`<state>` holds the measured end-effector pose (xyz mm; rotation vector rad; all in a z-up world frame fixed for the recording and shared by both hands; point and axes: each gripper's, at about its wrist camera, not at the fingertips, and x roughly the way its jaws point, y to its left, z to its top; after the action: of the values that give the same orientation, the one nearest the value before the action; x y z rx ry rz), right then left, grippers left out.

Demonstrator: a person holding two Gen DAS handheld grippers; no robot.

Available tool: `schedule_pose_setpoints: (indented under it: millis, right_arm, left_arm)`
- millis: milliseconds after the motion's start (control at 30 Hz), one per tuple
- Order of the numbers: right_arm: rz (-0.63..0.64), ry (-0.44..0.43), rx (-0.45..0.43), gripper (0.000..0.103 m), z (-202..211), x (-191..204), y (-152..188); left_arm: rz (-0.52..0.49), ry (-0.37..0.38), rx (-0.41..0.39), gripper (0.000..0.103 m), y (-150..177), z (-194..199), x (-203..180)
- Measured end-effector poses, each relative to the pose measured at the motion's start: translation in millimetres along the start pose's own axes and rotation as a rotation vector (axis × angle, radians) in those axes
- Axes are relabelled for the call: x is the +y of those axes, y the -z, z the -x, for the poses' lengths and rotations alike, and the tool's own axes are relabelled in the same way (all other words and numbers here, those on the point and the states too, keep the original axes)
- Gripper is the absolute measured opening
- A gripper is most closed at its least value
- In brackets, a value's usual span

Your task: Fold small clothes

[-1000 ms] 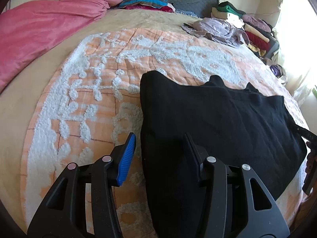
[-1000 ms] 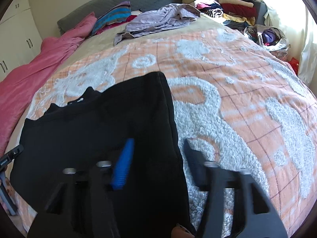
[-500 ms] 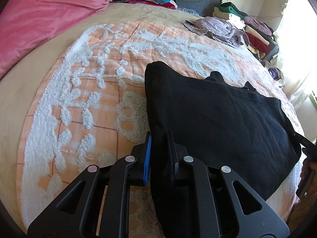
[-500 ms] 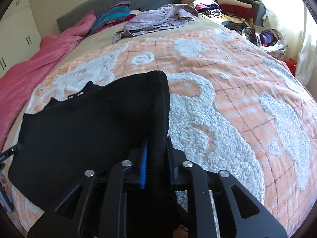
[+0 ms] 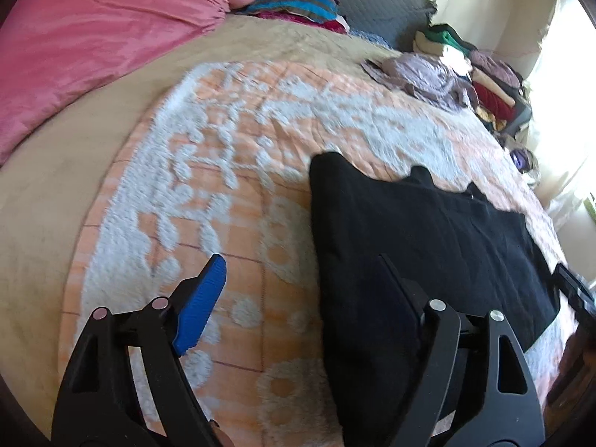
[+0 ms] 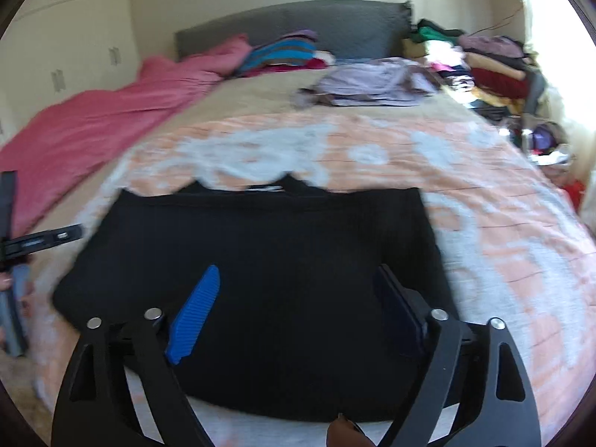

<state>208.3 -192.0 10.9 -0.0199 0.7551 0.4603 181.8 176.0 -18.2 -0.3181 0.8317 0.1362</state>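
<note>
Garment: black folded top [image 6: 260, 298] flat on bedspread [image 5: 242, 205], under both spread jaws
Left gripper [image 5: 298, 287]: jaws just opened, released; edge was pinched half a second ago
Right gripper [image 6: 298, 294]: jaws just opened, released likewise

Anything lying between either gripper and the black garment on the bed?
Nothing visible. The black garment lies flat on the patterned bedspread, directly under the open right gripper; the open left gripper straddles its edge. Other clothes sit far off.

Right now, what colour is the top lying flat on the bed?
Black. The top shows best in the right wrist view, spread on the orange-and-white bedspread.
</note>
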Motion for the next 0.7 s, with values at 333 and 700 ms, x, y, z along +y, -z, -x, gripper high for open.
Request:
schedule_pose_setpoints:
  millis: [333,700]
  right_arm:
    - [0.169,-0.151,0.024,0.095,-5.4,97.2,13.7]
    - [0.435,-0.15,0.028,0.095,-11.1,175.0,40.0]
  left_arm:
    - [0.039,-0.028,-0.021,0.093,-10.8,10.3,17.0]
    - [0.061,-0.054,-0.006,0.093,-16.3,7.0,29.5]
